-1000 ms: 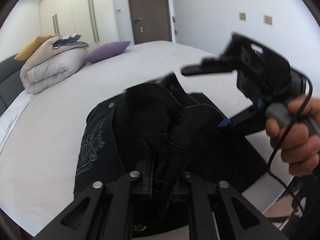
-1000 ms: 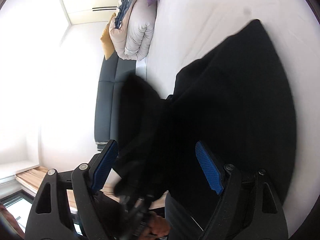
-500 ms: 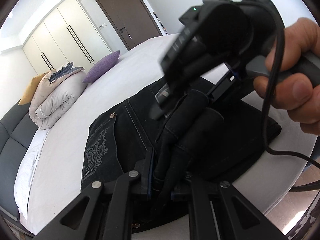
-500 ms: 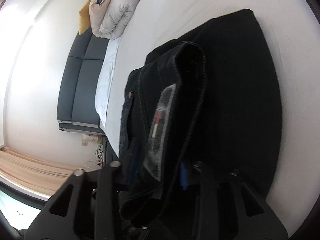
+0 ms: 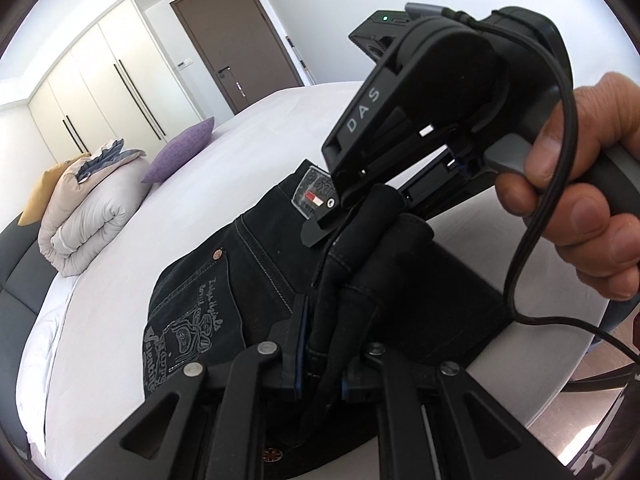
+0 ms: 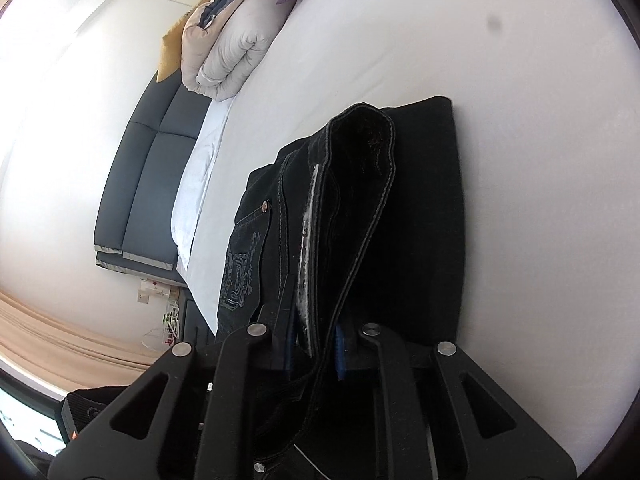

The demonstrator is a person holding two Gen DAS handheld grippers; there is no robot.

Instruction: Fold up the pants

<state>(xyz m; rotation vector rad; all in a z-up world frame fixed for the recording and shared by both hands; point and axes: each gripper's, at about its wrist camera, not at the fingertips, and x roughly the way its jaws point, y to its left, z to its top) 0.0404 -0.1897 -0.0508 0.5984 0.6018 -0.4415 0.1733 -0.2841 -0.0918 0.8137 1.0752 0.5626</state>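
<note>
Here the black pants lie on the near part of the white bed, partly folded, with an embroidered back pocket to the left and the waistband label toward the far side. A bunched fold of the fabric stands up from the pile. The left gripper is clamped narrow on the near end of that fold. The right gripper, whose jaws have just been closing, now pinches the raised waistband, cloth pressed between its blue pads. A hand grasps that gripper's handle at the right. Far left, a rolled duvet and a purple pillow rest near the dark headboard.
</note>
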